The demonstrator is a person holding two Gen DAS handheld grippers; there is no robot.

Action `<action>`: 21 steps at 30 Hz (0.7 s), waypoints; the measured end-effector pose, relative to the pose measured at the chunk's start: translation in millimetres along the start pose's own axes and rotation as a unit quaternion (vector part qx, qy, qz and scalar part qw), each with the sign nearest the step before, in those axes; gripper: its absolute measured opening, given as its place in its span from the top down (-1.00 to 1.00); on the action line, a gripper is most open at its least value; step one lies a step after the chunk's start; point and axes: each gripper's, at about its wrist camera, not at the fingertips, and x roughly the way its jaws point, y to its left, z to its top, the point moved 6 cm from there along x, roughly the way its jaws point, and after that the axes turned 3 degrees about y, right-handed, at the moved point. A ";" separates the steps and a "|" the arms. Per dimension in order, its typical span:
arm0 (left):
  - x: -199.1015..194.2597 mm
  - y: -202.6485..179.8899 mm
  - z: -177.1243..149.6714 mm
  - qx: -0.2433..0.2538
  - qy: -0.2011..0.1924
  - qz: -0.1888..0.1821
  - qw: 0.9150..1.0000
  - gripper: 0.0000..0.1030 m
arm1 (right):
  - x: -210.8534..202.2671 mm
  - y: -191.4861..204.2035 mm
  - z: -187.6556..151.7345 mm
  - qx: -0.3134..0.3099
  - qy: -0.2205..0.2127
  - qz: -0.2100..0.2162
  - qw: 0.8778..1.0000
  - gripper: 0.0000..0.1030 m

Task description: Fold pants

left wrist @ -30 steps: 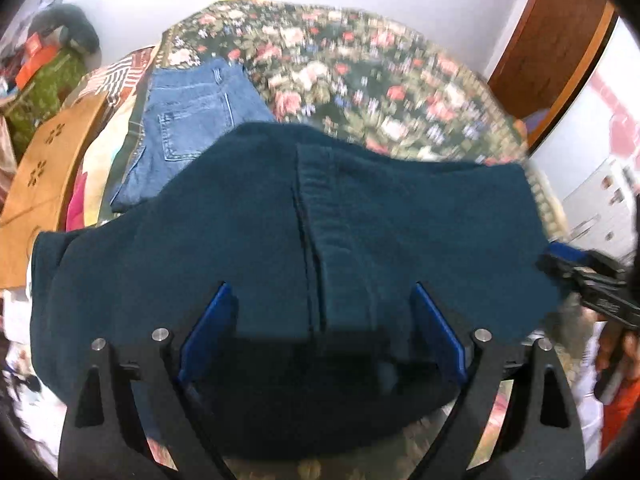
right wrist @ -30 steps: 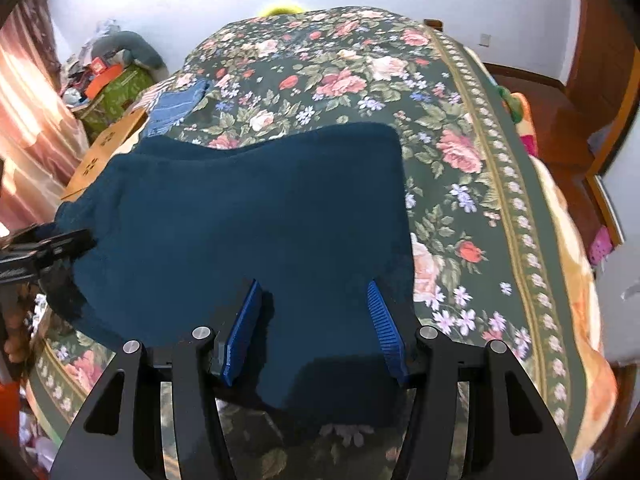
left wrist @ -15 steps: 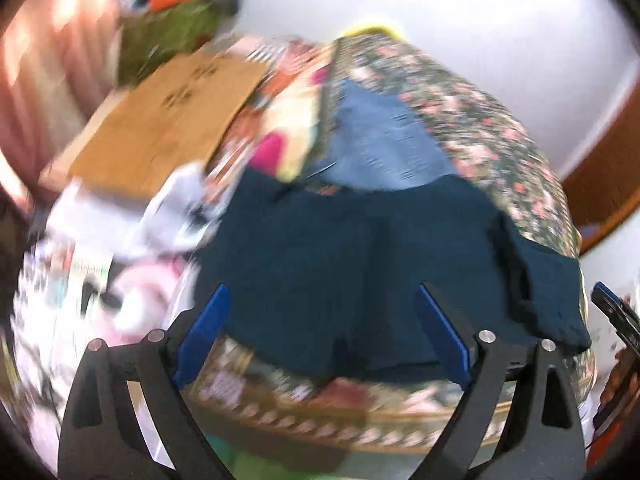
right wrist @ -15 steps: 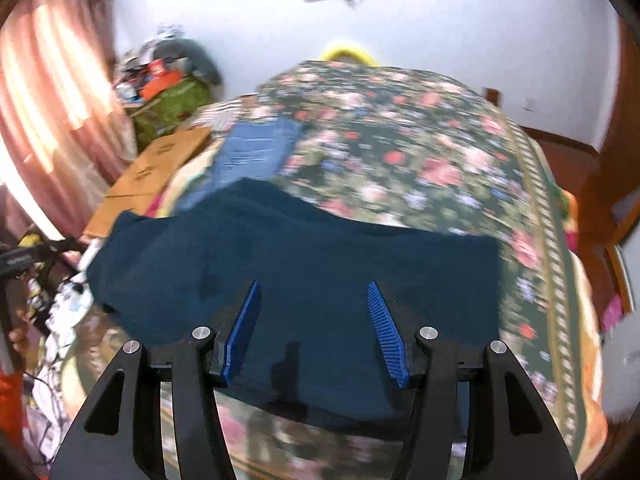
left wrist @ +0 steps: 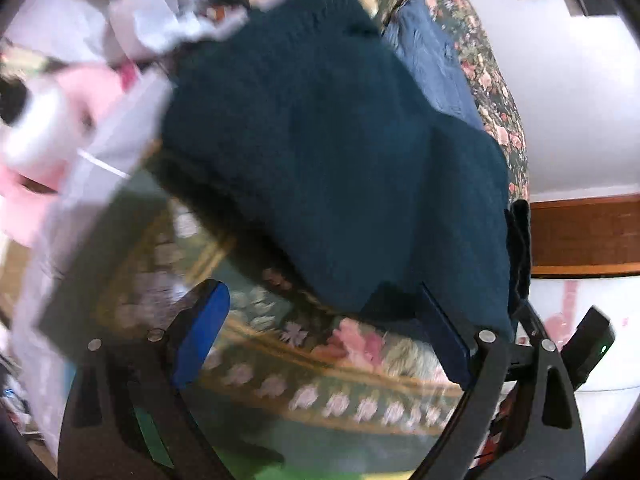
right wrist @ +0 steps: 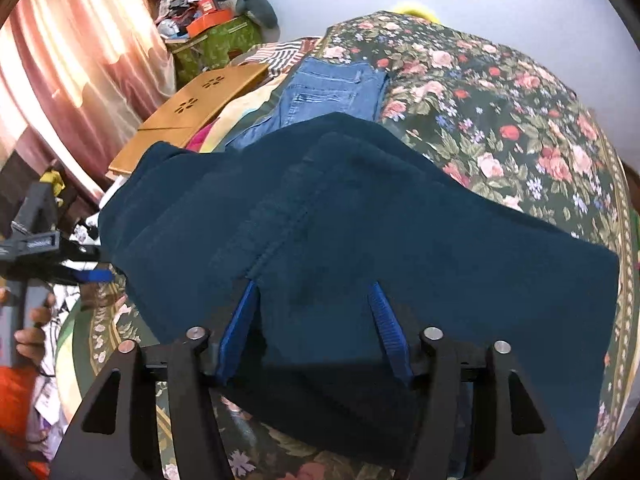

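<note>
Dark teal pants (right wrist: 360, 220) lie spread across the near edge of a floral bedspread (right wrist: 500, 92); they also show in the left wrist view (left wrist: 340, 152), which is blurred. My right gripper (right wrist: 314, 300) is open, its blue pads over the near part of the pants. My left gripper (left wrist: 320, 312) is open and empty at the bed's edge, its right pad near a hanging corner of the pants. It shows from the side in the right wrist view (right wrist: 60, 260), left of the pants.
Folded blue jeans (right wrist: 332, 88) lie beyond the teal pants on the bed. A wooden board (right wrist: 192, 112), piled clothes and a green box (right wrist: 216, 44) stand at the left by a pink curtain (right wrist: 60, 60). White and pink clutter (left wrist: 60, 100) lies beside the bed.
The left gripper has swung down and to the left off the pants to the bed's edge, its view tilting. The right gripper has come closer over the pants. Both stay open.
</note>
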 end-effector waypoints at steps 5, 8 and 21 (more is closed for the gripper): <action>5.4 -10.9 27.0 0.010 -0.033 0.025 0.999 -0.80 | 0.8 -0.9 -3.2 0.005 -0.003 0.003 1.000 -0.20; 8.4 -10.9 41.7 0.011 -0.044 0.052 0.998 -0.43 | 1.4 -4.0 -3.6 0.016 -0.003 0.012 1.000 -0.21; -75.7 -131.5 46.0 0.217 -0.256 0.226 0.915 0.55 | -43.6 -30.1 -16.7 0.055 -0.044 -0.006 0.997 -0.22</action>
